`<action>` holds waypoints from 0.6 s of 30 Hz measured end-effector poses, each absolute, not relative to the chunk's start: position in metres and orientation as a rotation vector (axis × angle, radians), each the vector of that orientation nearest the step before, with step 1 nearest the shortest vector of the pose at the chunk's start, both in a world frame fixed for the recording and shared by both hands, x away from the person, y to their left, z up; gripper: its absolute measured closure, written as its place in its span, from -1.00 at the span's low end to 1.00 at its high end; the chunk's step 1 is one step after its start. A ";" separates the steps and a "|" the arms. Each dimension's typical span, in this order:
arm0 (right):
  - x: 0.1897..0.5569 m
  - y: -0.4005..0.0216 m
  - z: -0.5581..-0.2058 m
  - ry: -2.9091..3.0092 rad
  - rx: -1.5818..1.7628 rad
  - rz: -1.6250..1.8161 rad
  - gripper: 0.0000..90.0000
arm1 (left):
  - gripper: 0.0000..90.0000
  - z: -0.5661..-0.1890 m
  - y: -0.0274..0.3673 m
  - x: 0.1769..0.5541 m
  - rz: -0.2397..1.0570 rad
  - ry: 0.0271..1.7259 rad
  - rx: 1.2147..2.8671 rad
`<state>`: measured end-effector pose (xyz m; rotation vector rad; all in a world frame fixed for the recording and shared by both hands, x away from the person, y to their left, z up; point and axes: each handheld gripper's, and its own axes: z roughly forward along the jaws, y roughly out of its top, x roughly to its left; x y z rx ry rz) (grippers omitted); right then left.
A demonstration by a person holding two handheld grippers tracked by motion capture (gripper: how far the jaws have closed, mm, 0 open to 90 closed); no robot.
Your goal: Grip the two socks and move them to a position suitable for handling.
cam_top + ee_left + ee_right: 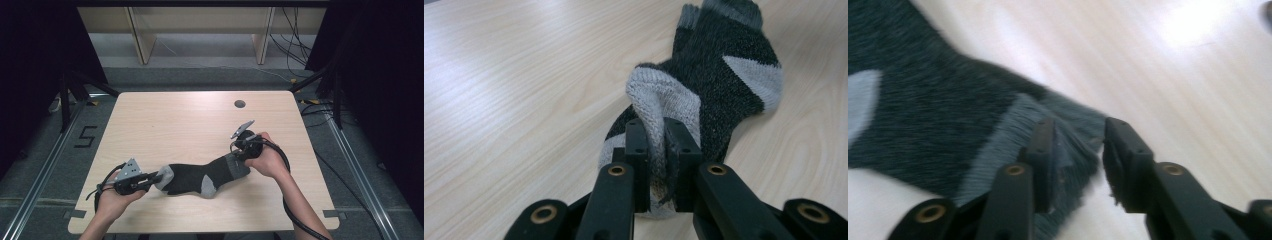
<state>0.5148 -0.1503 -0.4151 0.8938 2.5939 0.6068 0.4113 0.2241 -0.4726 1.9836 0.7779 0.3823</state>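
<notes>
1. The sock (202, 176) lies stretched out flat on the desk (165, 120), toe end toward my left, cuff toward my right, near the desk's front edge. It is dark grey with a light toe, a light heel patch and a lighter ribbed cuff.

2. My left gripper (150, 179) is clamped on the sock's light grey toe. In the left gripper view the knit is pinched into a ridge between the two pads (638, 150), so this grip is firm.

3. My right gripper (239, 150) sits at the cuff. In the right gripper view its jaws stand part open: the ribbed cuff (1058, 145) lies against one pad, while the other pad stands clear of the fabric with a gap showing. I judge that end to be let go, or nearly so.

4. Done so far, as I read it: the sock is pulled out to its length and laid down on the desk without big wrinkles.

5. Left to do, by my judgement: lift the right gripper clear of the cuff, then either release the toe or carry it across to fold the sock.
</notes>
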 end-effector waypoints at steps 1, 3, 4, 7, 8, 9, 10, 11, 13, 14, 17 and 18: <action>0.515 -0.150 -0.415 2.594 0.894 0.607 0.37 | 0.82 -0.473 0.224 0.411 0.382 0.778 1.984; 0.516 -0.159 -0.412 2.518 0.972 0.657 0.35 | 0.82 -0.475 0.226 0.411 0.378 0.792 1.979; 0.516 -0.162 -0.411 2.506 0.991 0.658 0.35 | 0.82 -0.476 0.227 0.411 0.377 0.794 1.979; 0.516 -0.173 -0.411 2.481 1.086 0.658 0.35 | 0.81 -0.477 0.227 0.411 0.376 0.802 1.982; 0.516 -0.177 -0.413 2.483 1.102 0.656 0.34 | 0.81 -0.478 0.227 0.410 0.383 0.807 1.983; 0.515 -0.180 -0.415 2.479 1.133 0.661 0.32 | 0.81 -0.479 0.227 0.411 0.380 0.805 1.981; 0.515 -0.182 -0.417 2.490 1.162 0.669 0.31 | 0.81 -0.479 0.227 0.411 0.381 0.803 1.987; 0.515 -0.184 -0.420 2.502 1.193 0.693 0.29 | 0.81 -0.479 0.226 0.410 0.384 0.809 1.988; 0.515 -0.185 -0.426 2.528 1.232 0.733 0.27 | 0.81 -0.479 0.226 0.410 0.381 0.812 1.985; 0.515 -0.185 -0.426 2.528 1.232 0.733 0.27 | 0.81 -0.479 0.226 0.410 0.381 0.812 1.985; 0.514 -0.182 -0.436 2.546 1.295 0.759 0.25 | 0.81 -0.479 0.226 0.410 0.379 0.813 1.988; 0.515 -0.180 -0.439 2.556 1.300 0.796 0.25 | 0.81 -0.479 0.226 0.410 0.379 0.813 1.988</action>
